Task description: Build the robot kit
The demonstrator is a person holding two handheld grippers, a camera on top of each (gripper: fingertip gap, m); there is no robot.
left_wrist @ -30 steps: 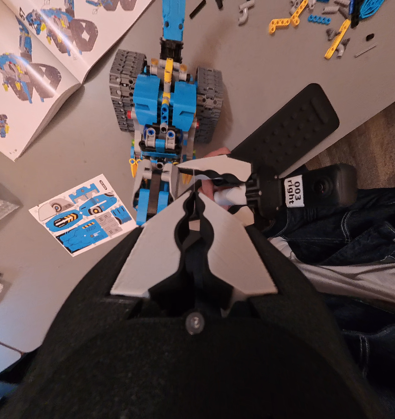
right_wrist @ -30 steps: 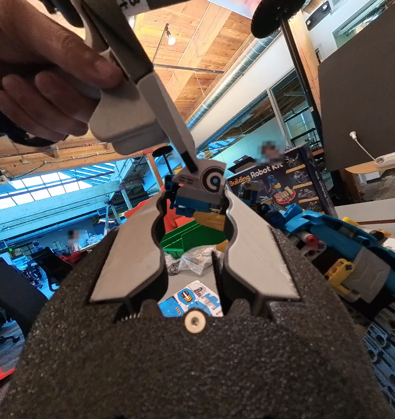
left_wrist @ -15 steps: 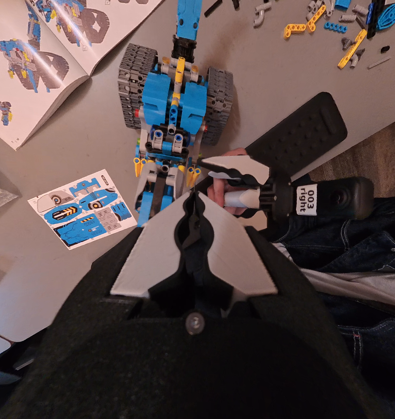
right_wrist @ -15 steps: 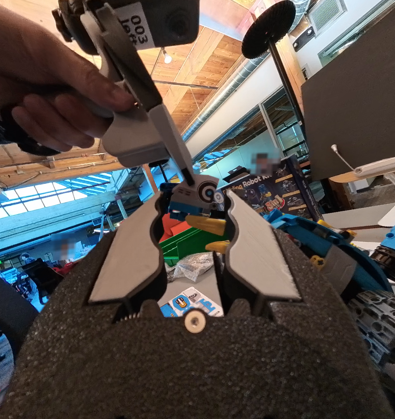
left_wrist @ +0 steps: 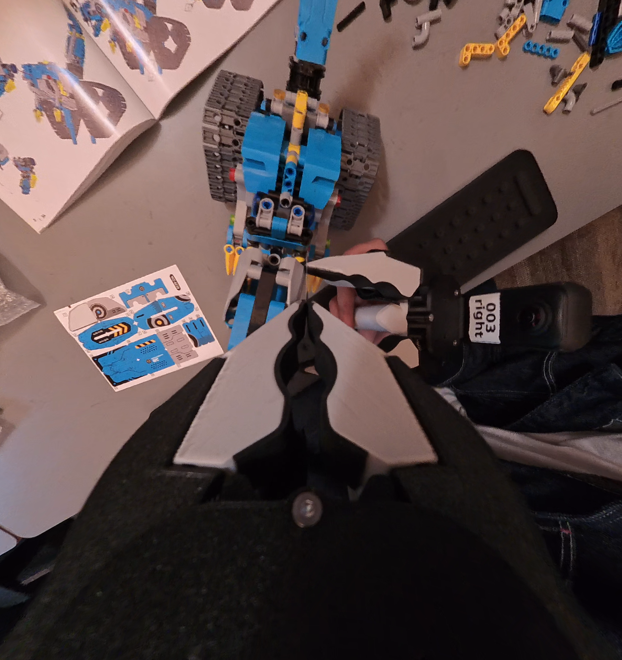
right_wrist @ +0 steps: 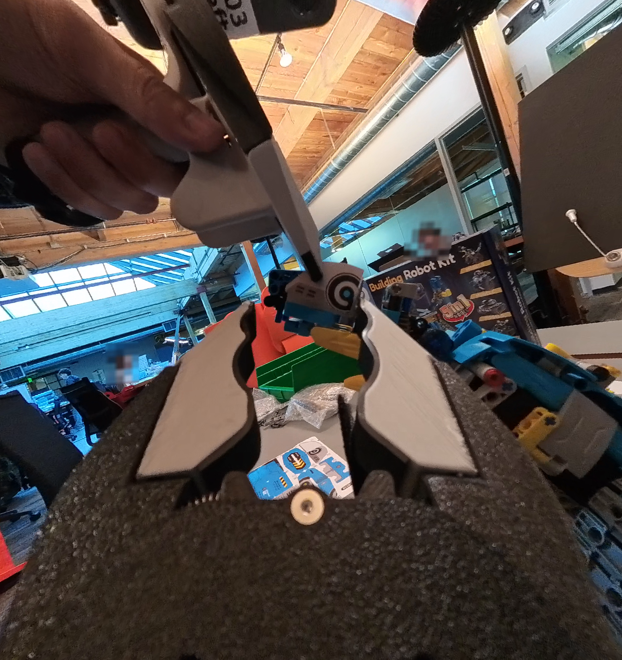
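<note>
Compared with half a second ago, my left tongs (left_wrist: 305, 307) sit much as they did: tips pressed together over the front end of the blue tracked model (left_wrist: 288, 171) on the grey counter (left_wrist: 130, 228), with a thin sticker (right_wrist: 332, 291) pinched between them. The model has slid a little lower and to the left in the left wrist view, and the right tongs (left_wrist: 314, 275) have edged closer to its front, their tips now just beside the grey panels there. In the right wrist view the sticker, grey with a ring mark, has risen slightly and sits higher against the model's head than before. My right tongs (right_wrist: 304, 321) stand apart, the right finger (right_wrist: 402, 385) touching or just beside the blue head piece, the left finger well clear of it; I cannot tell whether they grip anything. The left wrist view alone gives me the layout from above: the sticker sheet (left_wrist: 138, 328) lying flat to the left of the model, the open instruction booklet (left_wrist: 70, 89) at top left, loose yellow and grey parts (left_wrist: 538, 46) at top right, a black studded pad (left_wrist: 481, 221) by the counter edge. The right wrist view alone shows the hand (right_wrist: 73, 118) holding the left tool, a green bin (right_wrist: 295, 371) and crumpled plastic bags (right_wrist: 302, 403) behind the model, and the kit box (right_wrist: 456, 289) standing at the right.
</note>
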